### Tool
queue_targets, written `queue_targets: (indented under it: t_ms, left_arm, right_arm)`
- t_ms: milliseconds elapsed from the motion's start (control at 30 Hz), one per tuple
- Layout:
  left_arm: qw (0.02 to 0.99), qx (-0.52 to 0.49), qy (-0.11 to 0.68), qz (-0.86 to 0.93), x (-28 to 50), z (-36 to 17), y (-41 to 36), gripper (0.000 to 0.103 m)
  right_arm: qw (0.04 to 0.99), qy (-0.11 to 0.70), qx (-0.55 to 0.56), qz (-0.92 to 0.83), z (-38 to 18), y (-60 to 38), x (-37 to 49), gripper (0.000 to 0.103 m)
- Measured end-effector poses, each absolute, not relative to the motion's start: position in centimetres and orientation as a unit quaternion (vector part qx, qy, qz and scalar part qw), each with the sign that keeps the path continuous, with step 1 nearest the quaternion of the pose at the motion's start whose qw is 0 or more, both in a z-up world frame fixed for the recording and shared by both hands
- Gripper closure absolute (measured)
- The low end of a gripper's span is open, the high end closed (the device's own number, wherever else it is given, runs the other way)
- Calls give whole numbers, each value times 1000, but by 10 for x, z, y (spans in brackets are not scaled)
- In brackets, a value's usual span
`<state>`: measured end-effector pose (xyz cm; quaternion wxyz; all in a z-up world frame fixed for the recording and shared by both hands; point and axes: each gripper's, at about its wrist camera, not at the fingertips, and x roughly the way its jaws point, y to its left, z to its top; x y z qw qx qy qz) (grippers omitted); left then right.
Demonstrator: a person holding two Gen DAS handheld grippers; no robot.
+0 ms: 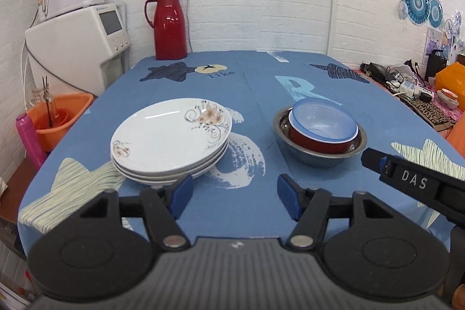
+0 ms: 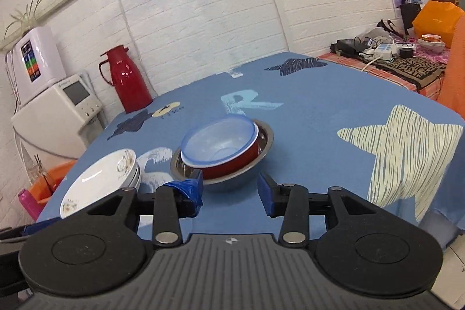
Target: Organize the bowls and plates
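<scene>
Both tongs [image 1: 235,198] [image 2: 231,193] gape empty before stacked plates [image 1: 171,135], nested bowls [image 1: 319,135] and a red jug [image 1: 168,25] behind.

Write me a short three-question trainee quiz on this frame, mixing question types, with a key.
1. True or false: the blue bowl sits directly inside the steel bowl.
2. Which stack lies in front of the left gripper? A) plates B) bowls C) cups
3. Fill in: both the left gripper and the right gripper have jaws that are ____.

Key:
1. False; a red bowl lies between them.
2. A
3. open, holding nothing
</scene>
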<state>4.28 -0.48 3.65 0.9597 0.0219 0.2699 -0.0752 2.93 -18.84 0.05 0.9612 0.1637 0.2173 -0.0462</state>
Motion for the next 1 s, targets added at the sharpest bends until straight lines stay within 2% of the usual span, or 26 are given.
queue_targets:
  t_ms: [133, 333, 700, 1000]
  left_arm:
    - [959, 25, 272, -79, 24, 31, -3, 38]
    - [961, 33, 261, -78, -4, 26, -2, 38]
    - [962, 53, 253, -85, -19, 14, -10, 38]
    - [957, 47, 279, -59, -9, 4, -6, 32]
  right_arm:
    - [962, 223, 157, -31, -2, -181, 9, 76]
    - [952, 272, 121, -62, -1, -163, -21, 74]
    - [954, 251, 146, -73, -16, -172, -47, 72]
    - [949, 263, 153, -75, -26, -173, -44, 71]
